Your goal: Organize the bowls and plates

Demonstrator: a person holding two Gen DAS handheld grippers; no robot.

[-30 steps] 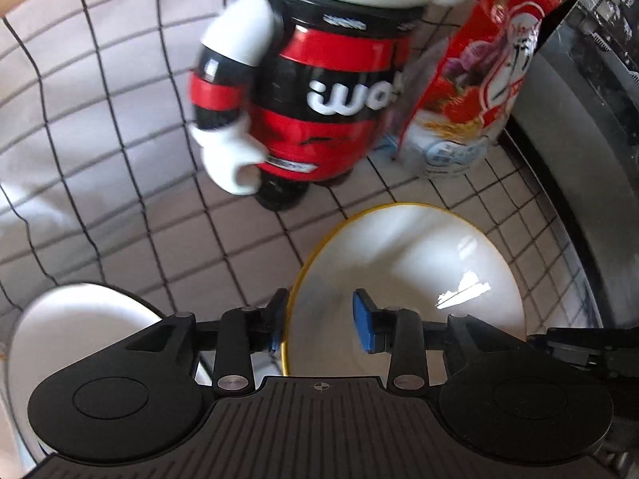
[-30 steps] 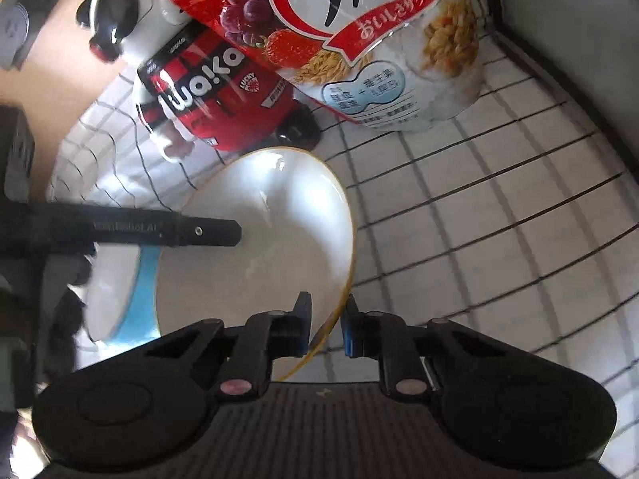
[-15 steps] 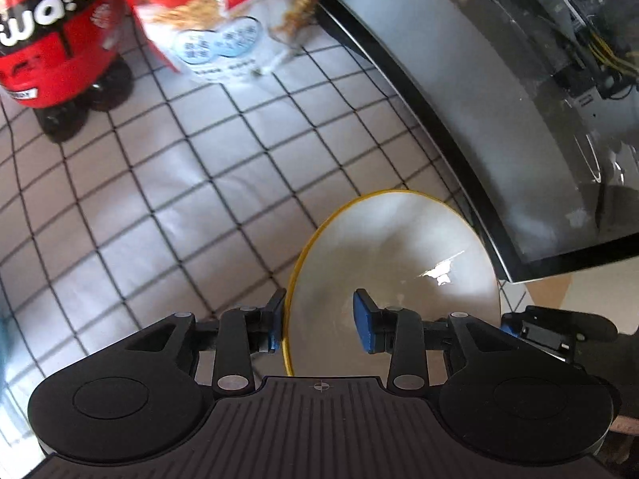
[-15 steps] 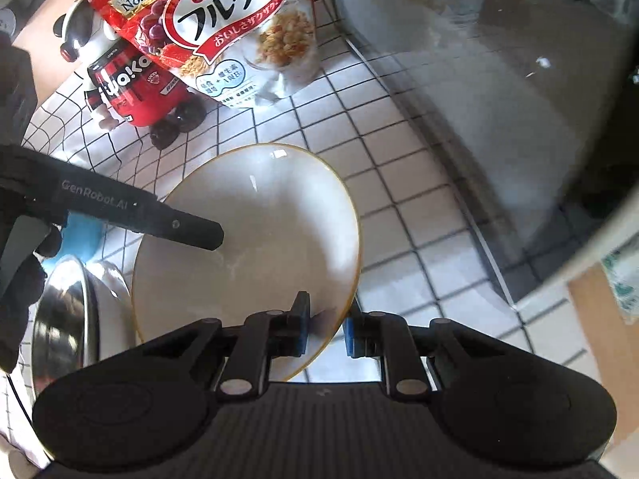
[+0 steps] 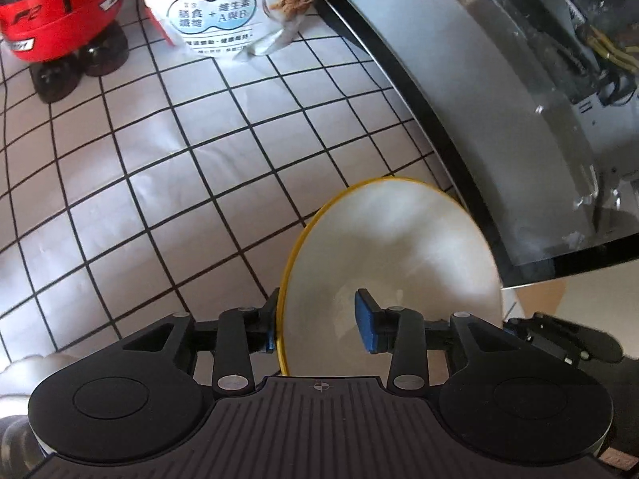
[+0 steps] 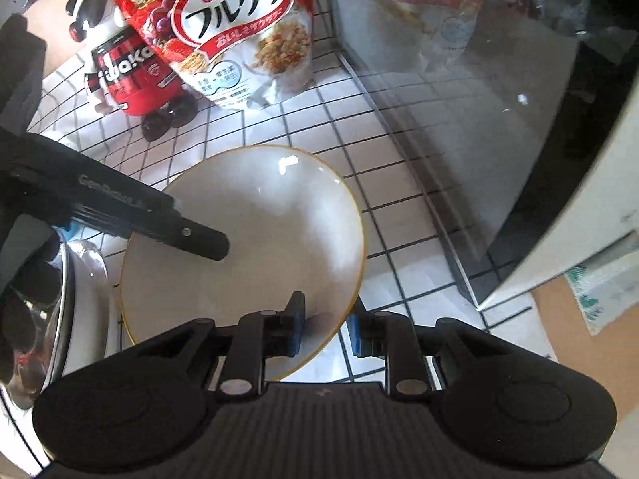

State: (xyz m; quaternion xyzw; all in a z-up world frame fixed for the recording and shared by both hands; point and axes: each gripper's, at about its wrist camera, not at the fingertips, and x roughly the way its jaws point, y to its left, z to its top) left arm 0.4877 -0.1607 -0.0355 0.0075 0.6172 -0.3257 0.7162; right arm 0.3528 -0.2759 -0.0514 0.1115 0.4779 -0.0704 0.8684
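**One bowl, two grippers straddling its rim**

There is one white shallow bowl with a thin yellow rim (image 6: pixel 247 239), and both tools are at it. The left gripper (image 5: pixel 319 321) has its blue-padded jaws spread, one pad outside the rim and one inside the bowl; whether the pads press on the wall I cannot tell. The right gripper (image 6: pixel 325 327) stands the same way on the opposite side of the rim, jaws apart with the rim between them, and there is a visible gap at the outer pad. From the right wrist view, the left tool's black finger reaches over the bowl from the left.

The bowl sits over the white cloth with a black grid pattern (image 5: pixel 159 183), near its right edge, just beside the big black-framed appliance with a glossy grey front (image 5: pixel 499 92).

Counting the rest: one red and white cereal bag with Japanese lettering (image 6: pixel 235 36) stands at the far edge of the cloth, and one red, black and white toy figure with dark round feet (image 6: pixel 127 72) stands just to its left, touching or nearly so. One shiny steel bowl or pan (image 6: pixel 44 311) sits at the near left corner, only partly in view, with something white under it.

Bare tan wood (image 6: pixel 559 319) shows past the cloth's near right corner. Daylight glares off the appliance front.
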